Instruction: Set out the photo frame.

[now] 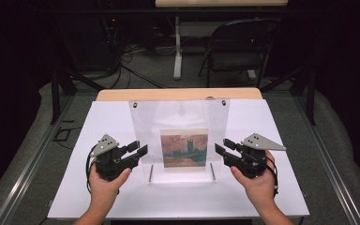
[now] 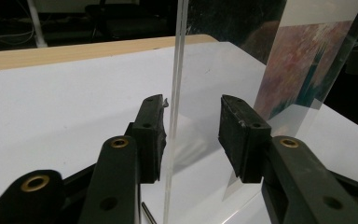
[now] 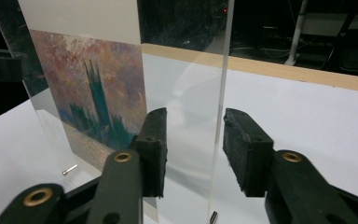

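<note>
A clear acrylic panel [image 1: 178, 117] stands upright on the white board [image 1: 98, 197], holding a print of a painted building under a reddish sky [image 1: 184, 147]. My left gripper [image 1: 139, 148] is at the panel's left edge. In the left gripper view that edge [image 2: 177, 70] runs up between the jaws of the left gripper [image 2: 191, 121]; the near pad lies close to it and the other stands well apart. My right gripper [image 1: 221, 146] straddles the right edge [image 3: 223, 70] the same way, with the right gripper [image 3: 193, 135] open and gaps on both sides. The print [image 3: 93, 88] shows through the panel.
Two thin metal pins [image 1: 151, 172] [image 1: 212, 171] lie at the panel's foot. A wooden table edge [image 1: 178, 93] runs behind the white board. A folding chair [image 1: 239, 47] and cables sit on the dark floor beyond.
</note>
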